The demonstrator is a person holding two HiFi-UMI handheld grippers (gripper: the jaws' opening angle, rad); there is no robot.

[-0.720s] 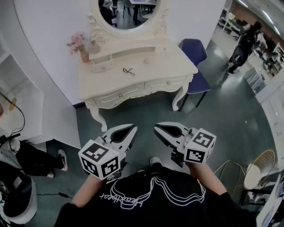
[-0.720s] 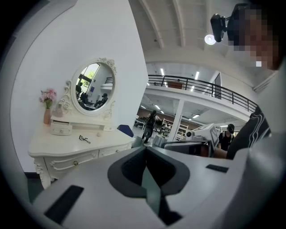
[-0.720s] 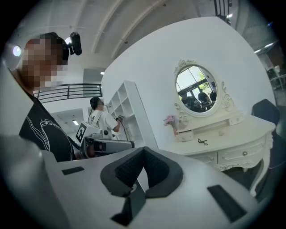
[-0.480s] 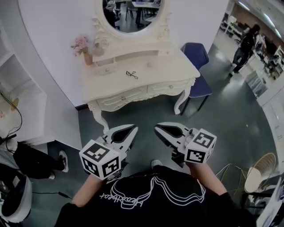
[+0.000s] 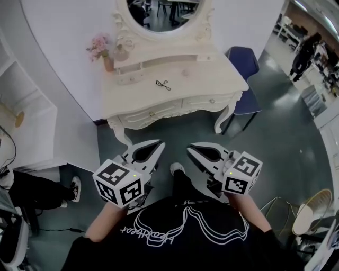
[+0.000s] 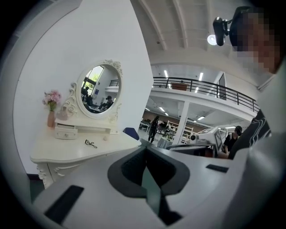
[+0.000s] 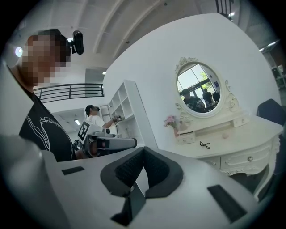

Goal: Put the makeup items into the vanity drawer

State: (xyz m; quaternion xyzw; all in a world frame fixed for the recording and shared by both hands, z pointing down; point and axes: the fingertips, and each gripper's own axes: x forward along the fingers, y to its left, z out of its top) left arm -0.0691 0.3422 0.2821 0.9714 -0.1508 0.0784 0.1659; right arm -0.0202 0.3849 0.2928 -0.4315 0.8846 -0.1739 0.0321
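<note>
Cream carved vanity (image 5: 201, 84), oval mirror (image 5: 161, 10)

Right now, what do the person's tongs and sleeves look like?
Left tongs and right tongs are pale grey shells with dark grey padded insides. Each carries a cube of black-and-white square markers. The person wears a black short-sleeved T-shirt with white line print.

Bright, even indoor light fills every view, and ceiling lights (image 6: 200, 76) glow in the left gripper view. The white vanity (image 5: 212, 79) looks nearly washed out, with soft shadow beneath it. Wide-angle lenses bend all edges. The gripper views have dark rounded corners and a soft, unfocused near foreground.
</note>
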